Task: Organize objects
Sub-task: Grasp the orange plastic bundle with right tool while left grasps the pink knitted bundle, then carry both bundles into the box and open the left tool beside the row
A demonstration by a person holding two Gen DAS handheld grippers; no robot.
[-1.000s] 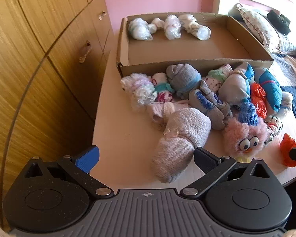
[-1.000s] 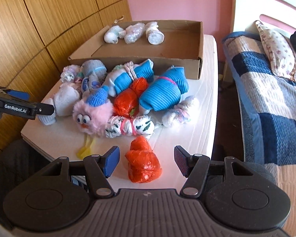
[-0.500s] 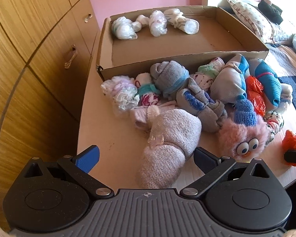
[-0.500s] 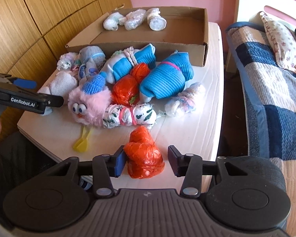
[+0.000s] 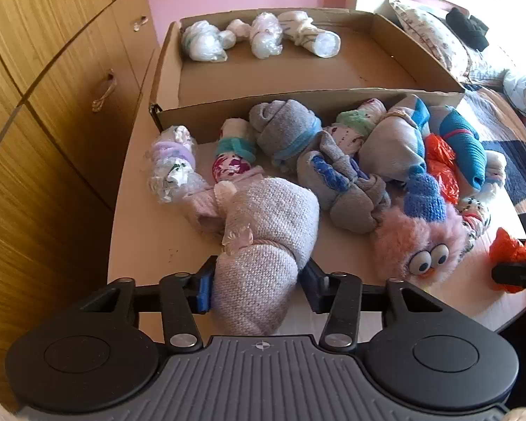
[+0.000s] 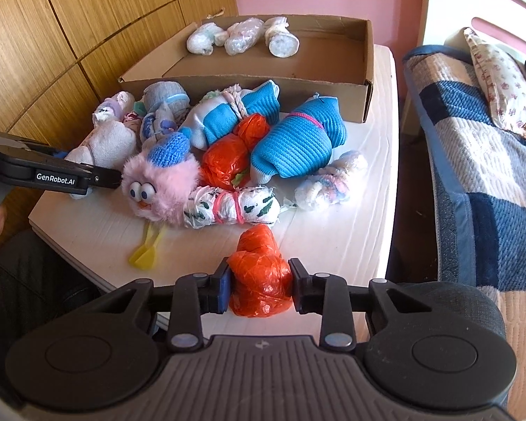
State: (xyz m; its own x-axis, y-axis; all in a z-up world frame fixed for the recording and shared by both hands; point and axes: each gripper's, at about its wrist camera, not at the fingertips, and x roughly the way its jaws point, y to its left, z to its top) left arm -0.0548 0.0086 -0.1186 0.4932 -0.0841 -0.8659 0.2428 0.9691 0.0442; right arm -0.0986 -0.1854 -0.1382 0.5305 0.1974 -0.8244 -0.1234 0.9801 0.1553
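My left tongs (image 5: 255, 279) have just closed on the pale knitted sock roll (image 5: 263, 242) at the desk's (image 5: 147, 242) near left. My right tongs (image 6: 259, 286) have just closed on the orange bundle (image 6: 261, 277) at the near edge.

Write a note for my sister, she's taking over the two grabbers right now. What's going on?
Left gripper: jaws just closed onto the pale knitted sock roll, pads pressing its sides.
Right gripper: jaws just closed onto the orange bundle.
Both bundles lie on the table.
Done: three white bundles lie along the far wall of the cardboard box.
Left: probably box these two, then the pile in front, fluffy pink toy included.
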